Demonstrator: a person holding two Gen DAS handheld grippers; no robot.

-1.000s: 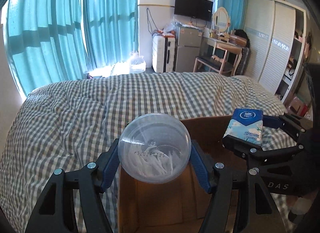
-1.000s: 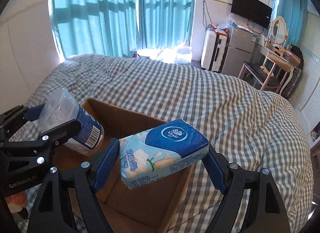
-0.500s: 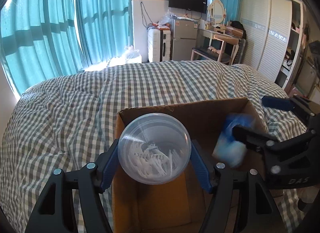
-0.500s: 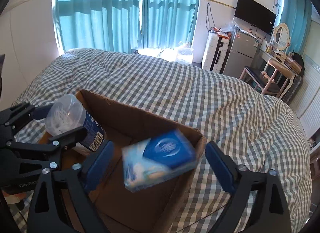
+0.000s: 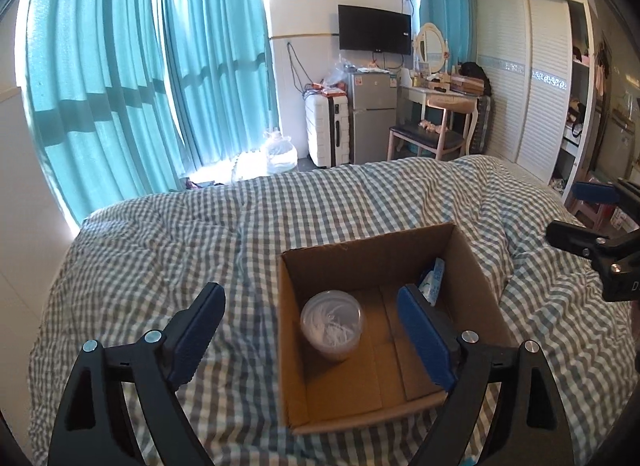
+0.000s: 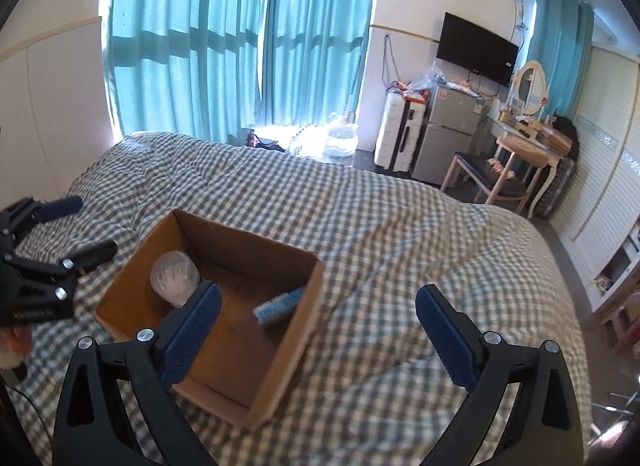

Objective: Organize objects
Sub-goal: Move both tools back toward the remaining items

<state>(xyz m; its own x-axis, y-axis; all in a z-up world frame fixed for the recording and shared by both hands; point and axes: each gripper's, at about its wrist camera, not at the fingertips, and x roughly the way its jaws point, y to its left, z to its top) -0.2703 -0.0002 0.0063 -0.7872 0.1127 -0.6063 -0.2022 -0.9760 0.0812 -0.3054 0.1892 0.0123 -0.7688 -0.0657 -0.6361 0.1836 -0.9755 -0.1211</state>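
The left gripper (image 5: 310, 336) and the right gripper (image 6: 318, 336) are both spread wide and empty. The clear jar (image 5: 332, 324) stands at 9 o'clock in the cardboard box (image 5: 372, 250); the tissue pack (image 5: 434, 280) leans at 3 o'clock. Recommended: withdraw vertically, clearing the box walls.

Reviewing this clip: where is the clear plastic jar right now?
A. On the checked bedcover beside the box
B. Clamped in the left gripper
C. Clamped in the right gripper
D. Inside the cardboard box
D: the clear plastic jar sits inside the cardboard box, and both the left gripper and the right gripper have their jaws open and empty.
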